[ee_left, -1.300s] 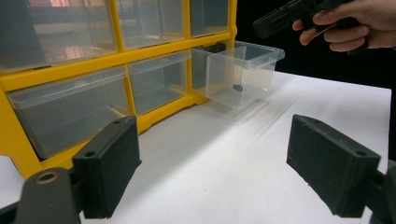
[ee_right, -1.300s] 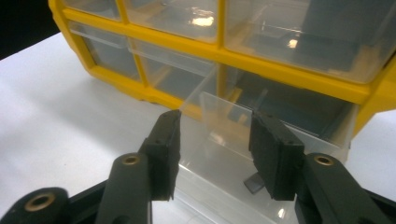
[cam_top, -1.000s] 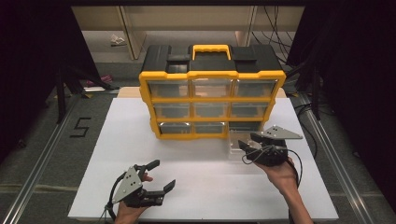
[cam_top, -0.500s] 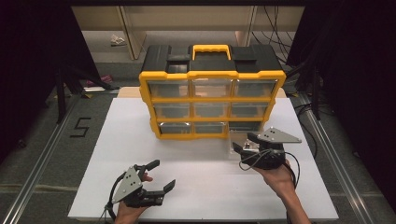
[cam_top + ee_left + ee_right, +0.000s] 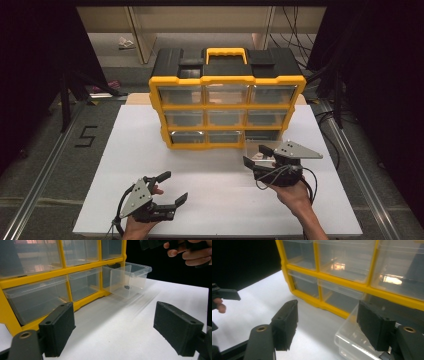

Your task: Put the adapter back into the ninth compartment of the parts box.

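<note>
clear drawer (image 5: 128,277) | pulled out, bottom-right slot | small dark item inside, perhaps a screw

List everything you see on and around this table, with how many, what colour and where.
Drawer cabinet: one, yellow frame, black top, at the table's far middle.
Clear drawers: nine, three rows of three; bottom right drawer pulled out, a small dark item inside.
Table: one, white.
Number 5 mark: one, black, on the floor to the left.
Left gripper: black jaws open, near left of the table, holding nothing.
Right gripper: black jaws just opened, at the pulled-out drawer, pads off it.
</note>
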`<state>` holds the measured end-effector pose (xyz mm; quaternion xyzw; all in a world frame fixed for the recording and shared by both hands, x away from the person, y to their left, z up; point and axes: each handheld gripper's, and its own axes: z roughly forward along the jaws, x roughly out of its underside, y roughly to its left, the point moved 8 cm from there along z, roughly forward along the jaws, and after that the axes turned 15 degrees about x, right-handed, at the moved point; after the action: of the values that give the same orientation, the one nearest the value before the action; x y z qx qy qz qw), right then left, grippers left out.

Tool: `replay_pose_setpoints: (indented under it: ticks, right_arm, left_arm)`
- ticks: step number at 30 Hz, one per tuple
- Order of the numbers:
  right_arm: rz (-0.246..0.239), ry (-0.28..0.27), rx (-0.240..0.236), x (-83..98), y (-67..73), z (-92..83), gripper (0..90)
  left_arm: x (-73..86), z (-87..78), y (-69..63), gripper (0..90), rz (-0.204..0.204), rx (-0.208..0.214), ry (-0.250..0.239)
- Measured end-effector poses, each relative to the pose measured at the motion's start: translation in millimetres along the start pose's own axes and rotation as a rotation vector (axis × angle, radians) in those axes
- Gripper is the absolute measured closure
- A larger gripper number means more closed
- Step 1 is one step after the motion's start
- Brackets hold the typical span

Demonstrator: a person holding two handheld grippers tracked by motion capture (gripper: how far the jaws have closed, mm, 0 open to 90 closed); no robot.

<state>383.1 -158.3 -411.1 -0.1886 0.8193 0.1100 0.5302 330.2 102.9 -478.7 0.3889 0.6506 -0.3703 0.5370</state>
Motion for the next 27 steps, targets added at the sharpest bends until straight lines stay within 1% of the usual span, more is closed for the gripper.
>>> replay_pose_setpoints:
  ticks: [6,8,9,15,17,20,27]
  right_arm:
    - [-0.008,-0.024,-0.022,-0.2,8.6,-3.9,32.5]
    - [-0.013,-0.030,-0.020,0.2,10.4,-5.0,31.8]
    - [-0.015,-0.032,-0.017,0.6,11.3,-5.5,30.8]
    - [-0.024,-0.035,-0.040,4.8,19.3,-7.1,25.1]
    - [-0.021,-0.042,-0.056,5.5,21.8,-8.1,24.1]
    - [-0.025,-0.055,-0.065,5.5,23.8,-10.3,22.2]
    - [-0.033,-0.076,-0.079,9.0,28.1,-15.0,21.2]
  left_arm:
    - [0.3,0.5,-0.2,16.6,0.000,0.004,0.003]
    - [0.2,0.4,-0.2,16.6,0.000,0.005,0.002]
    - [0.2,0.4,-0.3,16.6,0.000,0.005,0.002]
    - [0.7,0.8,-0.5,16.5,0.000,0.010,0.007]
    - [0.7,0.8,-0.4,16.5,-0.001,0.010,0.007]
    - [0.8,0.8,-0.5,16.5,-0.003,0.011,0.006]
    - [1.0,1.1,-0.8,16.5,-0.002,0.014,0.009]
